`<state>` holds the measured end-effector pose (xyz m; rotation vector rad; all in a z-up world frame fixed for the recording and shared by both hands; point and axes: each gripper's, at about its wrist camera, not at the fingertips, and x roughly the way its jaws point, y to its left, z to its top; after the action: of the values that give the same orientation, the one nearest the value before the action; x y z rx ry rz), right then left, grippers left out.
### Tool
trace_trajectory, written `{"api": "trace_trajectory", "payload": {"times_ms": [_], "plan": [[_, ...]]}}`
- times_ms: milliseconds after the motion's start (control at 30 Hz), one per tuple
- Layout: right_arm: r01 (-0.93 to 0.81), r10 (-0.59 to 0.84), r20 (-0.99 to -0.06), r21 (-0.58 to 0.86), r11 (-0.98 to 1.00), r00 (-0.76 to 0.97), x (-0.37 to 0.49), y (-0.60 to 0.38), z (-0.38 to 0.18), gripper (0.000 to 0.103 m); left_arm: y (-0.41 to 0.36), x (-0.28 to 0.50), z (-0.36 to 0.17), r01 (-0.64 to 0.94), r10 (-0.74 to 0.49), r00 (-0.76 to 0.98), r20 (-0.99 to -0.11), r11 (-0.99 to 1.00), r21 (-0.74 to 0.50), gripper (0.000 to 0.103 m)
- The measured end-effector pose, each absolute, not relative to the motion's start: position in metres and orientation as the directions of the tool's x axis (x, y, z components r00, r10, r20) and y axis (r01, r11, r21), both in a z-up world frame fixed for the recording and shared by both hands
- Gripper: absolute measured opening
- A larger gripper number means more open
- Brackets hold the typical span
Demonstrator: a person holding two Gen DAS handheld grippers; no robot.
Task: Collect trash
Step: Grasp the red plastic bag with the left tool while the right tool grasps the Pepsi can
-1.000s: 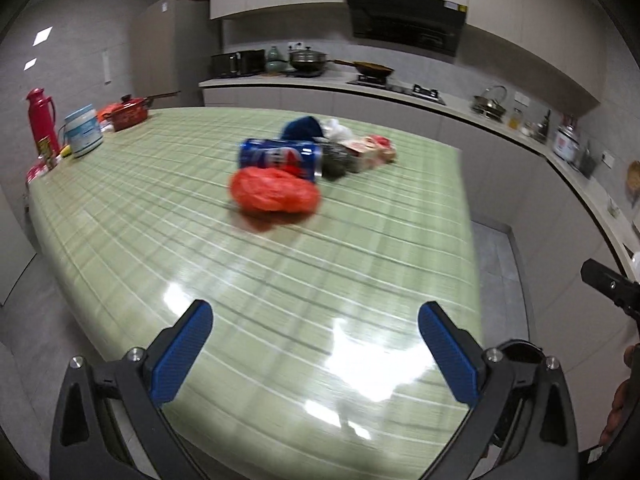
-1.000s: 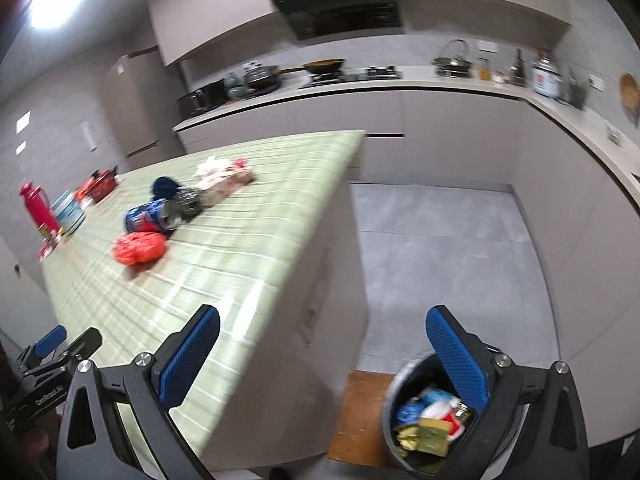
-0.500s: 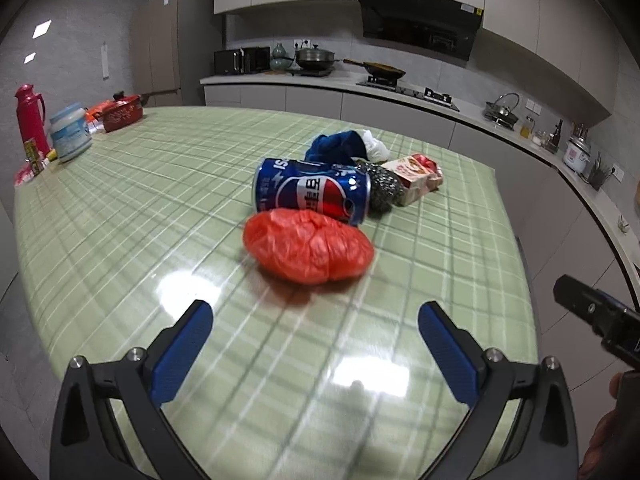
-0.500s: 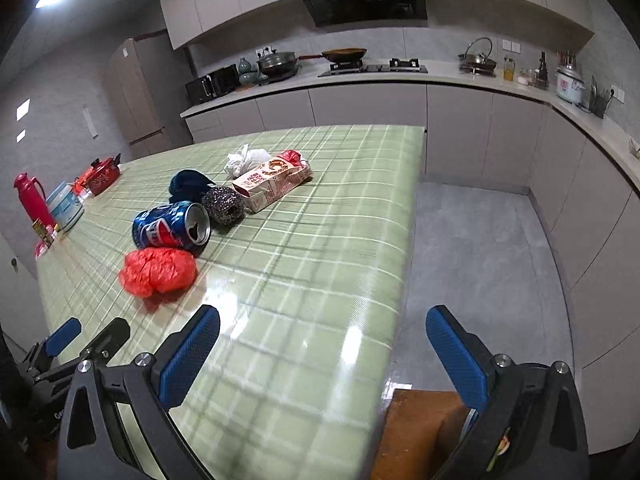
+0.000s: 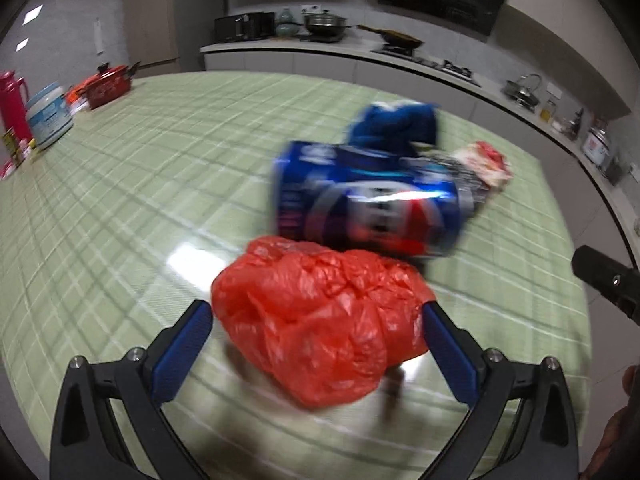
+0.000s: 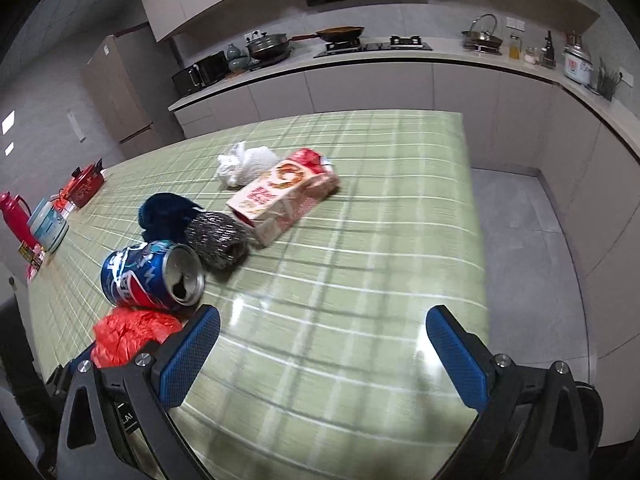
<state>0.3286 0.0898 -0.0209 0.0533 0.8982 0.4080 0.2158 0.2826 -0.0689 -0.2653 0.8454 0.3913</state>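
A crumpled red plastic bag (image 5: 320,320) lies on the green checked table (image 5: 120,184), between the fingers of my open left gripper (image 5: 316,344); whether the pads touch it I cannot tell. Behind it lies a blue Pepsi can (image 5: 368,208) on its side, then a dark blue cloth (image 5: 394,128). In the right wrist view the red bag (image 6: 132,332), the can (image 6: 154,276), a steel scourer (image 6: 218,240), a red and white carton (image 6: 284,196) and a white wad (image 6: 246,164) lie in a row. My right gripper (image 6: 320,356) is open and empty above the table's near part.
A red pot (image 5: 108,84), a pale blue tub (image 5: 48,120) and a red flask (image 5: 12,108) stand at the table's far left. The table's right edge (image 6: 476,240) drops to grey floor. Kitchen counters run along the back and right walls.
My left gripper has moved forward until the red bag sits between its fingers. My right gripper has swung from the floor bin to over the table.
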Motion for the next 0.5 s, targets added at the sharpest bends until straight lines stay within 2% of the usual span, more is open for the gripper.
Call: {"api": "trace_trajectory", "payload": {"times_ms": [500], "plan": [[-0.478, 0.499, -0.755, 0.280, 0.832, 0.426, 0.316, 0.229, -0.041, 0.103, 0.389, 0.162, -0.075, -0.565, 0.335, 0.527, -0.781, 0.824, -0.028, 0.103]]}}
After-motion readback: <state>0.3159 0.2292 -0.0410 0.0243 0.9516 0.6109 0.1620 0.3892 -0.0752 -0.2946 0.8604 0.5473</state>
